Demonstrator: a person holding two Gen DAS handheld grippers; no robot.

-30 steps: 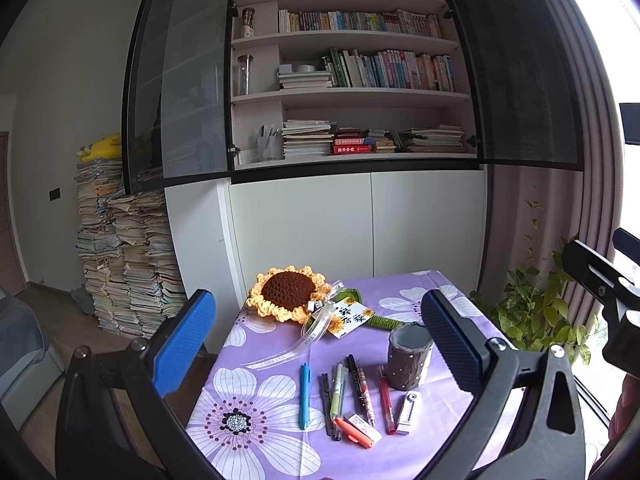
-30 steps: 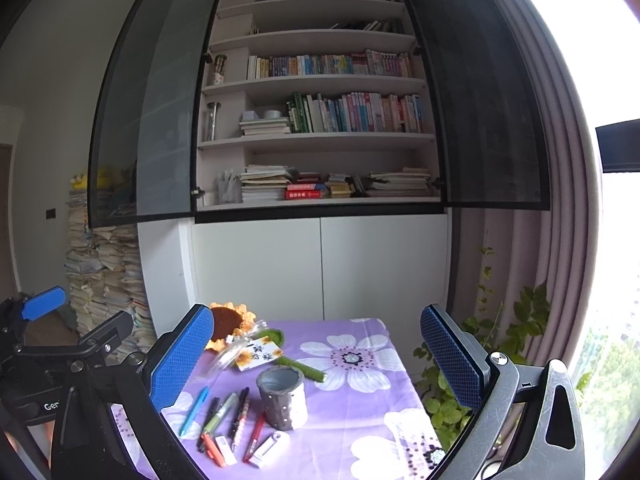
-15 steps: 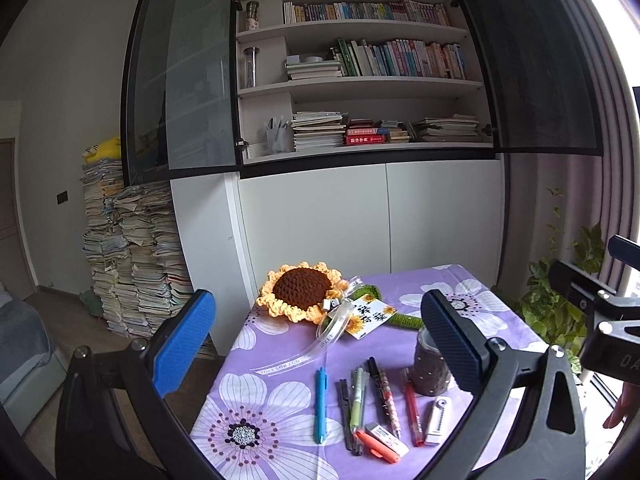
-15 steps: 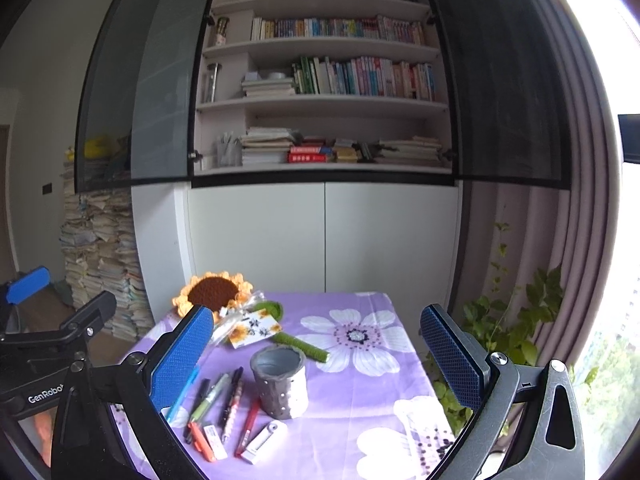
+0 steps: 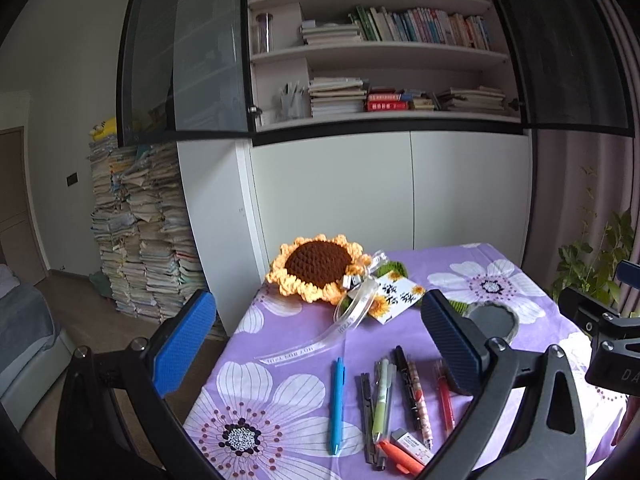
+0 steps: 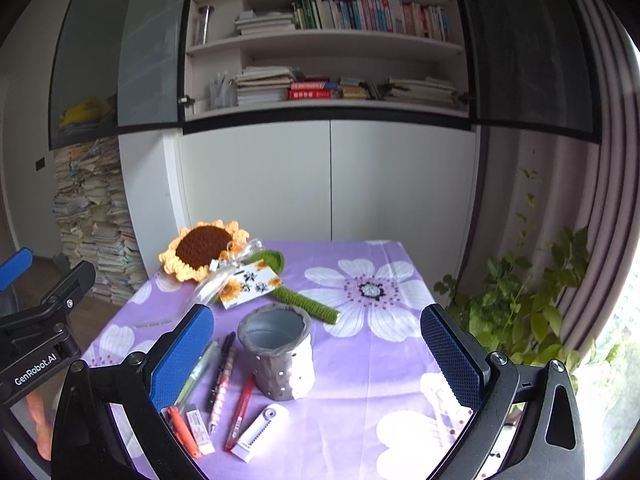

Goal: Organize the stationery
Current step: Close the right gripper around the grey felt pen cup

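Observation:
Several pens lie in a row on the purple flowered tablecloth (image 5: pixel 280 344): a blue pen (image 5: pixel 336 400), a green pen (image 5: pixel 382 404), a black pen (image 5: pixel 406 384), a red pen (image 5: pixel 445 396). An orange highlighter (image 5: pixel 400 456) and a white eraser (image 5: pixel 412 442) lie in front of them. A grey pen cup (image 6: pixel 278 352) stands upright and empty to their right, with a white correction tape (image 6: pixel 260 432) before it. My left gripper (image 5: pixel 316 344) is open and empty above the pens. My right gripper (image 6: pixel 316 356) is open and empty around the cup's height, apart from it.
A crocheted sunflower (image 5: pixel 316 268) with ribbon and a card (image 5: pixel 394 296) lies at the table's back. White cabinets and bookshelves stand behind. Paper stacks (image 5: pixel 132 232) rise at the left, a plant (image 6: pixel 520 300) at the right.
Both grippers have moved closer to the table and tilted down; the pens and cup appear larger. Nothing on the table has moved.

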